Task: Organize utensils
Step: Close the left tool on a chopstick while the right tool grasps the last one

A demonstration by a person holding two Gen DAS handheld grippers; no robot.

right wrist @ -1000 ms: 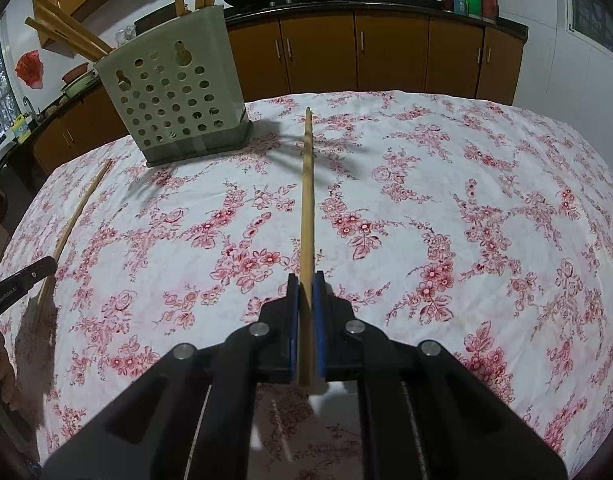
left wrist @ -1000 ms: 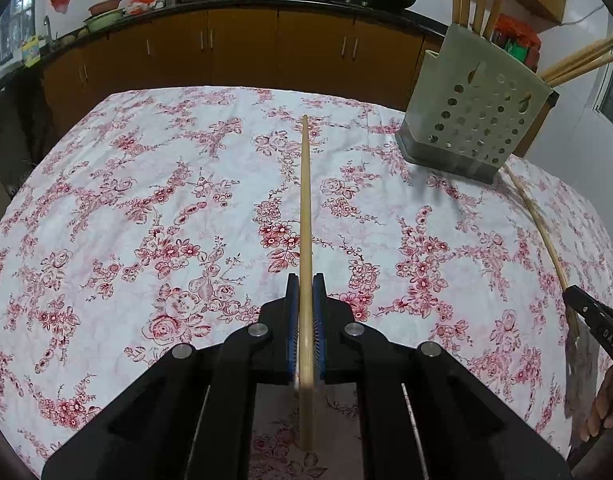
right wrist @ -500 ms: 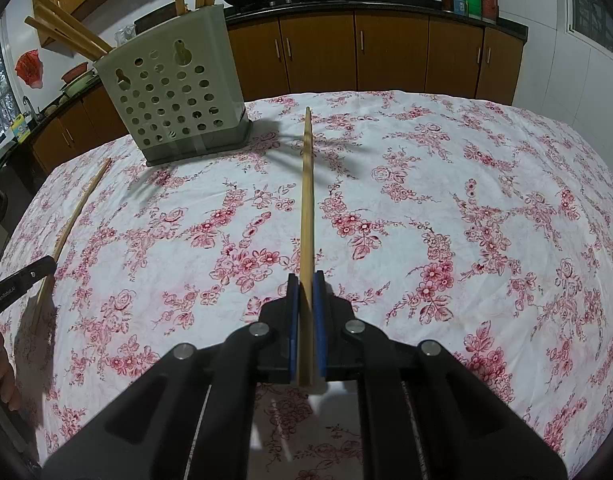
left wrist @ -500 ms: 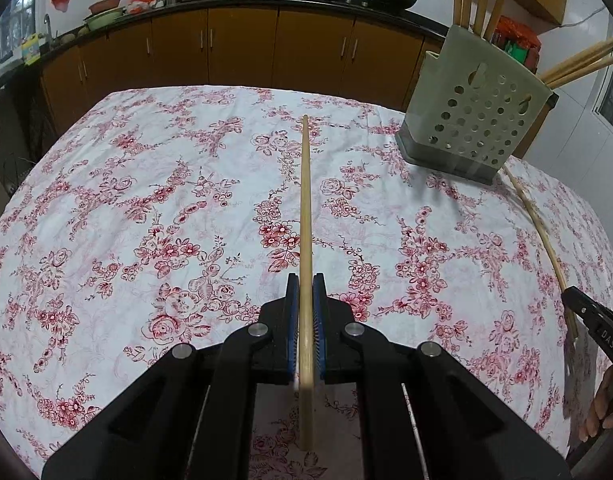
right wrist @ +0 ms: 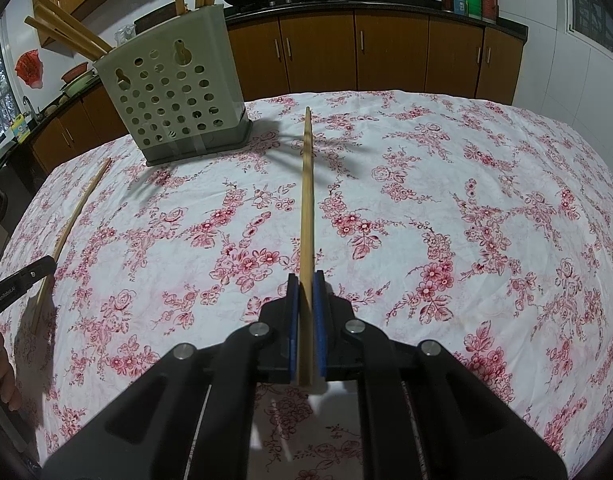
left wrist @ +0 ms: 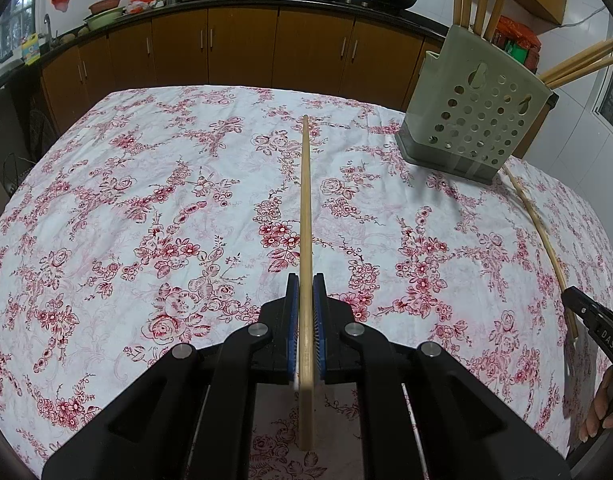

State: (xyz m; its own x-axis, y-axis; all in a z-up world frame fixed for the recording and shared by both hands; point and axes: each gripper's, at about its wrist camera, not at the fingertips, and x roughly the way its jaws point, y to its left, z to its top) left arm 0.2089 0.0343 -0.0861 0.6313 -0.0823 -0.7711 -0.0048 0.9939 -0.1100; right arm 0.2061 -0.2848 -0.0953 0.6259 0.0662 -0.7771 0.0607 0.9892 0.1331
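My left gripper [left wrist: 306, 284] is shut on a long wooden chopstick [left wrist: 305, 200] that points forward over the floral tablecloth. My right gripper [right wrist: 305, 280] is shut on a second wooden chopstick [right wrist: 307, 184], also pointing forward. A grey-green perforated utensil holder [left wrist: 476, 120] stands at the far right in the left wrist view and at the far left in the right wrist view [right wrist: 174, 92], with several wooden utensils standing in it. Each gripper's chopstick shows at the edge of the other view [left wrist: 540, 232] [right wrist: 72, 224].
The table [left wrist: 146, 200] is covered by a white cloth with red flowers. Brown kitchen cabinets [left wrist: 242, 48] and a counter with woks run behind it. The other gripper's tip shows at the right edge [left wrist: 594, 320] and at the left edge [right wrist: 18, 284].
The utensil holder appears slightly nearer in the left wrist view. Both grippers stay shut on their chopsticks.
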